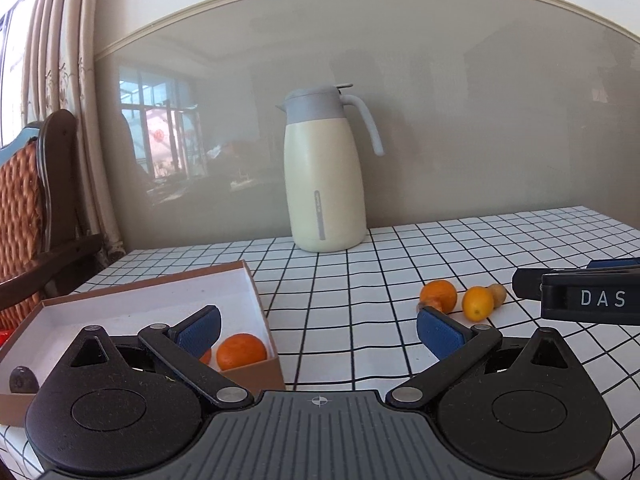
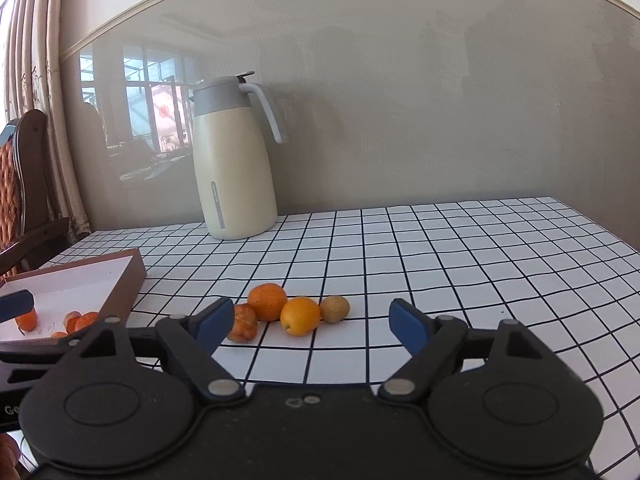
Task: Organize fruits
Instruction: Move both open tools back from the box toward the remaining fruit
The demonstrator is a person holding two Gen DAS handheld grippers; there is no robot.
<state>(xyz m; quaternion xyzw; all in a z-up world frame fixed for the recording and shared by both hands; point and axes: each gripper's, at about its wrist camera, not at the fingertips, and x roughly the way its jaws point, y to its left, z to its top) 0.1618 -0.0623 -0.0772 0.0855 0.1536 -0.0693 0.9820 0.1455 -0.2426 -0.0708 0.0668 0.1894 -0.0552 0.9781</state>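
Right gripper (image 2: 312,320) being held wide, empty, near lemon (image 2: 300,315). Left gripper (image 1: 318,330) wide beside box (image 1: 256,292). Risk: neighbouring kiwi (image 2: 335,309) being knocked rolling.

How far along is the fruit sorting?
Partway. Done: some orange fruit and a dark item lie in the box. In hand: nothing; left gripper and right gripper are both open and empty. Left: four pieces on the table: orange, yellow citrus, brownish fruit, small reddish fruit.
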